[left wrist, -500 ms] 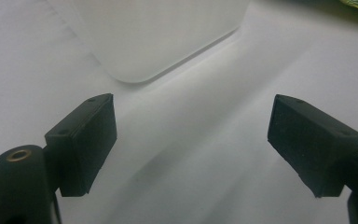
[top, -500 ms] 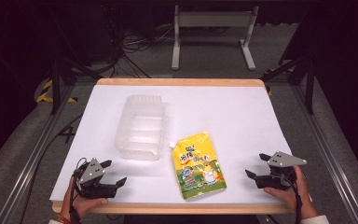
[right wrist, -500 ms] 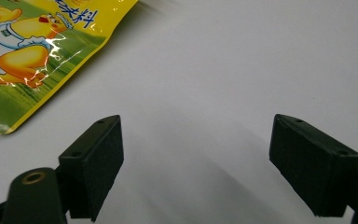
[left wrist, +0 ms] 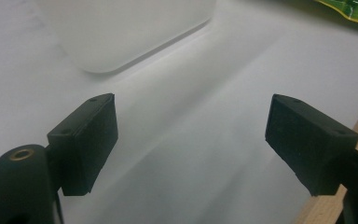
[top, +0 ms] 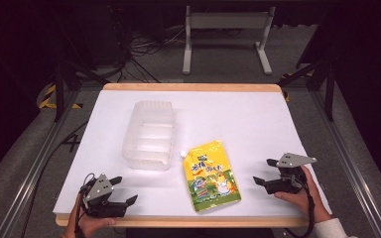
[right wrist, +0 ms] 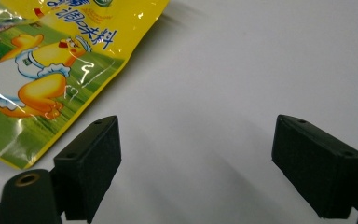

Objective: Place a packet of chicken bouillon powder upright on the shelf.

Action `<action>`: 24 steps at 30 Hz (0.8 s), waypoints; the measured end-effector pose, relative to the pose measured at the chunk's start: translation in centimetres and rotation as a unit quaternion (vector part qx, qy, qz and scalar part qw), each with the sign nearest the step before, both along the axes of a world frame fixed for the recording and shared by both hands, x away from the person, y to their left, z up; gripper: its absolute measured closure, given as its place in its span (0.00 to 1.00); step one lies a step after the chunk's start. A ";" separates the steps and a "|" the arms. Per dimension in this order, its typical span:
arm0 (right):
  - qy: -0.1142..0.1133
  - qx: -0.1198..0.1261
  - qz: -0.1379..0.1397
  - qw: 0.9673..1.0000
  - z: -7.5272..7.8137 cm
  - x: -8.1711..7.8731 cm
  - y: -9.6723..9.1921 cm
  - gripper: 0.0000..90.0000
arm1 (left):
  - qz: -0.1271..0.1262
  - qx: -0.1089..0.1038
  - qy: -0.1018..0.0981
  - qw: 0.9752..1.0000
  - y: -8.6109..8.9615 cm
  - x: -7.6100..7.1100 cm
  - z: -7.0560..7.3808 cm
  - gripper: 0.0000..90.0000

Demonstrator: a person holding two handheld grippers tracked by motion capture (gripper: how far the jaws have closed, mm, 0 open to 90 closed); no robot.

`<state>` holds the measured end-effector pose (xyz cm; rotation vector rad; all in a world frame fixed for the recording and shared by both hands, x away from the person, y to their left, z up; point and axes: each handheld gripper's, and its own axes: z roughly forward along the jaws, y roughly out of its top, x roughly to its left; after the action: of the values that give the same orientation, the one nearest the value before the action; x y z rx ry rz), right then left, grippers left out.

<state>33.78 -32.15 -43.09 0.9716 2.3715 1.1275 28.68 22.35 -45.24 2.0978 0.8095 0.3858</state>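
Tongs first: your left tongs sit low at the lower left of the high view, spread wide with nothing between them. Your right tongs sit at the lower right, also spread wide and holding nothing.

Your yellow sauce pouch lies flat on the white surface, in the lower middle of the high view. It is near the right tongs but not touching them. Its small white cap points to the upper left, toward the clear plastic tub, which sits just beside it.

Here is what could go wrong. The pouch is shiny, smooth and soft, like a thin bag with something squishy inside. If you pinch only the thin edge, it may slip out or flop down. If you squeeze the fat middle too hard, the stuff inside could push at the cap. The pouch lies very flat, so your tongs may just slide it along the surface and not get under it.

The tub is thin, see-through plastic with round corners and ridged sides. It looks light, so a bump could push it away or tip it.

In the right gripper view, the pouch is crinkly, with a duck picture on it.
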 end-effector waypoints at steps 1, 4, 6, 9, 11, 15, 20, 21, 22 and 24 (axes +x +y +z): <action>0.008 0.005 0.005 1.000 0.1 0.3 0.2 0.18 | -0.002 0.001 0.006 1.000 -0.3 0.0 0.0 0.19; 0.022 0.015 0.017 0.999 0.3 1.3 0.7 0.17 | -0.010 0.003 0.015 1.000 -1.3 -0.1 0.0 0.20; 0.030 0.024 0.021 0.999 0.4 2.0 1.1 0.17 | -0.018 0.005 0.023 1.000 -2.2 -0.1 0.0 0.20; 0.055 0.045 0.035 0.997 0.5 3.1 2.0 0.16 | -0.036 0.001 0.033 0.999 -3.6 0.0 0.1 0.21; 0.074 0.052 0.050 0.995 0.6 3.7 2.9 0.16 | -0.050 0.001 0.040 0.998 -4.5 0.0 0.2 0.22; 0.091 0.056 0.065 0.992 0.5 4.3 4.3 0.15 | -0.078 -0.003 0.059 0.995 -6.6 0.2 0.1 0.22; 0.122 0.052 0.081 0.988 0.0 5.6 6.8 0.13 | -0.107 0.001 0.069 0.992 -9.1 0.6 0.1 0.22; 0.129 0.053 0.081 0.987 -0.2 5.8 7.2 0.12 | -0.111 -0.003 0.076 0.991 -9.7 0.8 0.1 0.21; 0.135 0.056 0.084 0.986 -0.3 6.1 7.7 0.12 | -0.116 -0.003 0.081 0.990 -10.1 0.9 0.0 0.21; 0.145 0.059 0.083 0.984 -0.5 6.4 8.3 0.12 | -0.119 -0.006 0.088 0.989 -10.8 1.2 0.0 0.20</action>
<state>40.23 -23.85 -43.59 1.0552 2.6859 1.2748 29.84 11.51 -45.28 2.2078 0.6495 0.0668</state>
